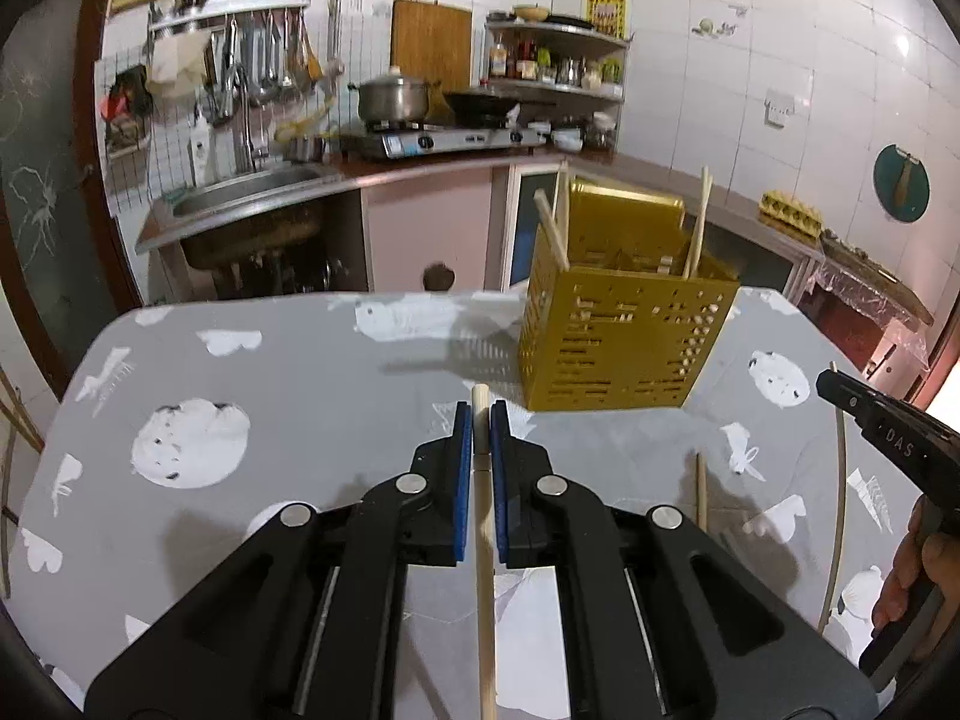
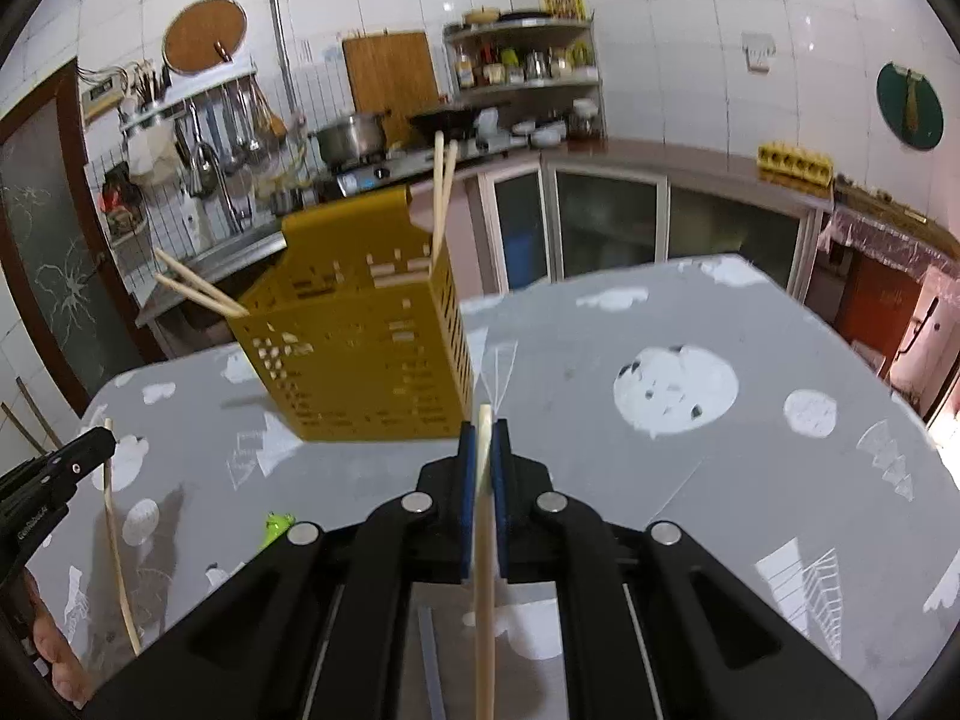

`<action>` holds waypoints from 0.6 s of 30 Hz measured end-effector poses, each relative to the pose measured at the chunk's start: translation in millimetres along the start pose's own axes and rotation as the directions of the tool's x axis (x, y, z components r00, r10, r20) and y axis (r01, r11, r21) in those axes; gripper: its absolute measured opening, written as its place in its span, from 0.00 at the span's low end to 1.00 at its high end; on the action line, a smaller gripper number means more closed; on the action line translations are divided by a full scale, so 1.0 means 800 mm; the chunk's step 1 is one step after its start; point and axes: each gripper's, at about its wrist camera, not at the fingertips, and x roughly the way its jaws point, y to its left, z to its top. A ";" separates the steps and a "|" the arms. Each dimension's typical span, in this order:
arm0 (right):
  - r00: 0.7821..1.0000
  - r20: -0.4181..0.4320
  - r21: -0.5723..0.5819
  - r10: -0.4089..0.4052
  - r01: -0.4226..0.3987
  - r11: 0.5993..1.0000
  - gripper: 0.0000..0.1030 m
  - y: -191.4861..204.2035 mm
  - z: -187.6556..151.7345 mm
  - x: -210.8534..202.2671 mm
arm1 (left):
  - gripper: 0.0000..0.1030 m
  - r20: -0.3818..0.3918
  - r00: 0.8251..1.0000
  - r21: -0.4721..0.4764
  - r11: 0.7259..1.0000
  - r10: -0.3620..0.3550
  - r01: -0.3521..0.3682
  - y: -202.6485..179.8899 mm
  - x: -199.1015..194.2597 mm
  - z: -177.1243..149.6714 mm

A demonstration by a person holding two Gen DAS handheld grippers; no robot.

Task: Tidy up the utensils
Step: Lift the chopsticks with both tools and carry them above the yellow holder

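Observation:
My left gripper [image 1: 480, 414] is shut on a pale wooden chopstick [image 1: 485, 600] that runs back between its blue pads, lifted above the table. My right gripper [image 2: 485, 432] is shut on another chopstick [image 2: 483, 630] in the same way. A yellow perforated utensil holder [image 1: 624, 336] [image 2: 366, 348] stands on the grey patterned table [image 1: 300, 372] just beyond both grippers, with several chopsticks [image 1: 699, 222] [image 2: 441, 192] leaning in it. Each view shows the other gripper at its edge: the right gripper [image 1: 831, 381] and the left gripper [image 2: 105, 438], each with its chopstick hanging below.
One loose chopstick [image 1: 700, 492] lies on the table right of my left gripper. A small green object [image 2: 277, 527] sits on the cloth near my right gripper. Behind the table are a sink [image 1: 252, 192], a stove with a pot [image 1: 393, 99] and a corner shelf [image 1: 558, 60].

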 end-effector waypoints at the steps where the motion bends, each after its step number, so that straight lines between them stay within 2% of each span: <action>1: 1.000 0.014 -0.002 0.000 0.000 1.000 0.05 0.001 0.001 -0.005 | 0.05 0.010 1.000 0.001 1.000 -0.001 0.001 -0.001 -0.004 0.001; 6: 0.994 0.113 -0.025 -0.007 0.010 1.000 0.05 0.005 0.007 -0.037 | 0.04 0.057 0.998 -0.001 1.000 -0.005 0.005 -0.004 -0.022 0.007; 12: 0.974 0.226 -0.052 -0.001 0.013 0.999 0.05 0.013 0.015 -0.067 | 0.04 0.122 0.993 0.003 1.000 -0.001 0.001 -0.004 -0.040 0.012; 18: 0.960 0.279 -0.054 0.009 0.006 0.999 0.05 0.015 0.021 -0.077 | 0.04 0.186 0.983 -0.002 1.000 -0.007 0.008 -0.006 -0.052 0.019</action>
